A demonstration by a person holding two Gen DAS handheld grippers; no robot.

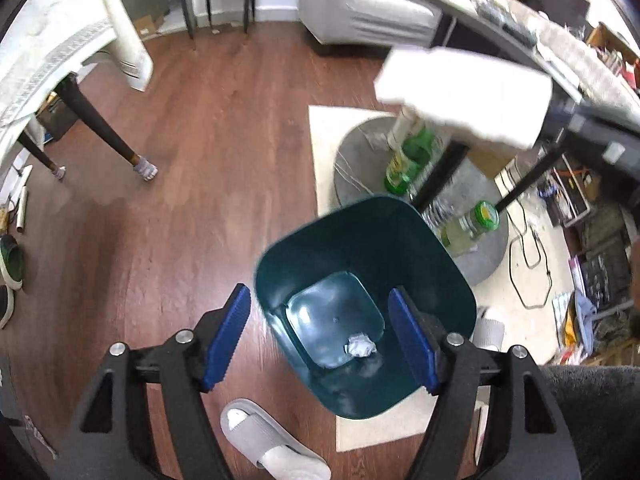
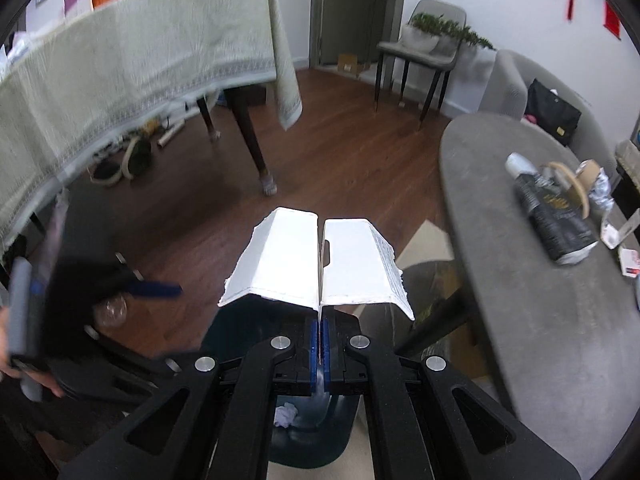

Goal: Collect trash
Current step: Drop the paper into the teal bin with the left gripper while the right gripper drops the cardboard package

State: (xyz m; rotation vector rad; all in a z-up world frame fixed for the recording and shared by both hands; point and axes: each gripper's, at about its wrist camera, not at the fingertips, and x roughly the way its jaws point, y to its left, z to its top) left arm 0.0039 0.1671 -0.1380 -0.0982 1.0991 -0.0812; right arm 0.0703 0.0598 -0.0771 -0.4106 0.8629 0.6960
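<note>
The left gripper hangs over the teal trash bin with its blue pads spread wide and nothing between them. Straight below, on the bin's floor, lies a crumpled paper ball. A grey slipper sits on the wood floor just beside the bin's near wall, and the bin stands partly on a cream rug.

The right gripper has its pads pressed together on the edge of a torn white cardboard box, flattened open so its two flaps spread left and right of the pinch. In the right wrist view the box sits above the bin, where the paper ball shows again. From the left wrist view the same box appears blurred, up and beyond the bin's far rim.

Beyond the bin, a lower round grey shelf carries a green bottle and a jar with a green lid. On the grey tabletop farther right lie a black pouch, a roll of tape and a crumpled foil scrap. Farther off stand a table draped in a pale green cloth, a grey chair and a grey sofa.
</note>
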